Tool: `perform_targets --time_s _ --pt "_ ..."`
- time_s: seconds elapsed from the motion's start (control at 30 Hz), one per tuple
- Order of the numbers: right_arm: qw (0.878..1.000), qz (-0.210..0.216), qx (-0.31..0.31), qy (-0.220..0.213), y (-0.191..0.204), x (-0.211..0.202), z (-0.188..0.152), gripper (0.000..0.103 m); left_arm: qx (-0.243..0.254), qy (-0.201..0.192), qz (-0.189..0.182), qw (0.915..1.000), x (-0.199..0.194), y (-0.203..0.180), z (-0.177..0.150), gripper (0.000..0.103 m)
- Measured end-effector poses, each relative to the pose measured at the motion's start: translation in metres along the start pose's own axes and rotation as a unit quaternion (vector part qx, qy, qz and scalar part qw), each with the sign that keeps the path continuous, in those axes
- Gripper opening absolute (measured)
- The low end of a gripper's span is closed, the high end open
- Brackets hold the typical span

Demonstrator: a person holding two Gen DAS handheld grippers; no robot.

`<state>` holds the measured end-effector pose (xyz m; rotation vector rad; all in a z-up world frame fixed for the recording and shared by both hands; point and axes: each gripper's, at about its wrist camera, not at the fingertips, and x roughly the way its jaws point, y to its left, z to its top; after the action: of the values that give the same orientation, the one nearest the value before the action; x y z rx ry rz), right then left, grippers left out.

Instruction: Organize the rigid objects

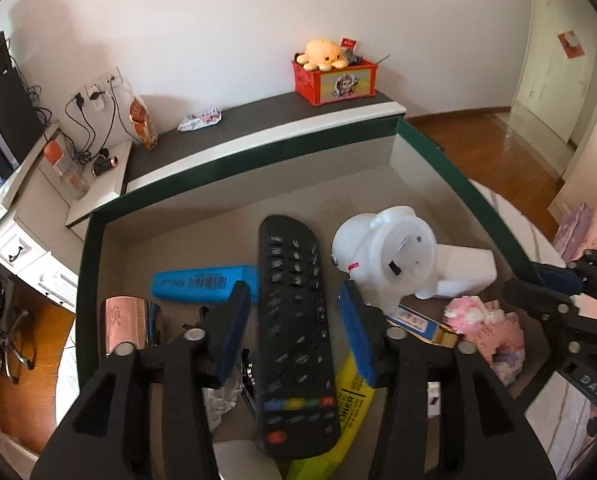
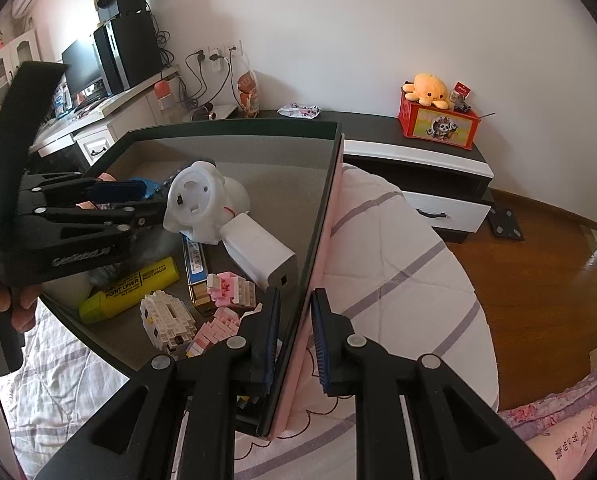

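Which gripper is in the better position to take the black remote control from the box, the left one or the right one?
Left. The left gripper is open with the black remote control between its blue pads. The right gripper straddles the wall of the green-rimmed box, apart from the remote.

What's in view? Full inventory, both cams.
box: 1, green rim, on the bed
remote: 1, black, between the left fingers, over the box
blue marker: 1, in the box
yellow marker: 1, in the box
lamp toy: 1, white, in the box
white block: 1, beside the lamp toy
brick models: several, pink and white, in the box
copper cylinder: 1, box's left side
red crate: 1, on the cabinet
octopus plush: 1, orange, on the crate
left gripper: black, blue pads, straddles the remote
right gripper: open, straddles the box wall
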<state>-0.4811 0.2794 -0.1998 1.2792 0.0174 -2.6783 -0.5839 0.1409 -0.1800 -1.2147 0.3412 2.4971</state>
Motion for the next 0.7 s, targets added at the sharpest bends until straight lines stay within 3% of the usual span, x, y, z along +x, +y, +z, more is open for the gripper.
perform_targets --time_s 0.03,0.1,0.2,0.33,0.43,0.5,0.57,0.7 --pt "1.0 0.0 -0.001 0.001 0.0 0.0 0.0 0.016 -0.003 -0.007 -0.003 1.0 -0.005 0.001 -0.001 0.062" --pt "1.0 -0.001 0.001 0.002 0.0 0.0 0.001 0.016 -0.004 -0.015 0.003 0.9999 -0.013 0.002 -0.003 0.082" --pt "1.0 -0.002 0.002 0.003 0.0 0.0 0.001 0.016 -0.003 -0.03 0.015 0.9994 -0.026 0.004 -0.008 0.098" --pt "1.0 -0.004 0.005 0.003 0.001 0.0 0.001 0.016 -0.016 -0.061 0.053 0.9966 -0.051 0.01 -0.021 0.103" --pt "1.0 -0.009 0.007 -0.001 0.003 -0.005 0.002 0.019 -0.029 -0.067 0.049 0.9961 -0.066 0.016 -0.03 0.103" --pt "1.0 -0.019 0.004 -0.014 0.008 -0.014 0.003 0.035 -0.039 -0.077 0.054 0.9948 -0.075 0.021 -0.034 0.103" --pt "0.999 -0.035 -0.004 -0.042 0.016 -0.029 0.005 0.089 -0.043 -0.077 0.051 0.9948 -0.081 0.024 -0.038 0.103" --pt "0.997 -0.001 -0.012 -0.082 0.031 -0.05 0.01 0.091 -0.05 -0.08 0.044 0.9946 -0.089 0.026 -0.048 0.103"
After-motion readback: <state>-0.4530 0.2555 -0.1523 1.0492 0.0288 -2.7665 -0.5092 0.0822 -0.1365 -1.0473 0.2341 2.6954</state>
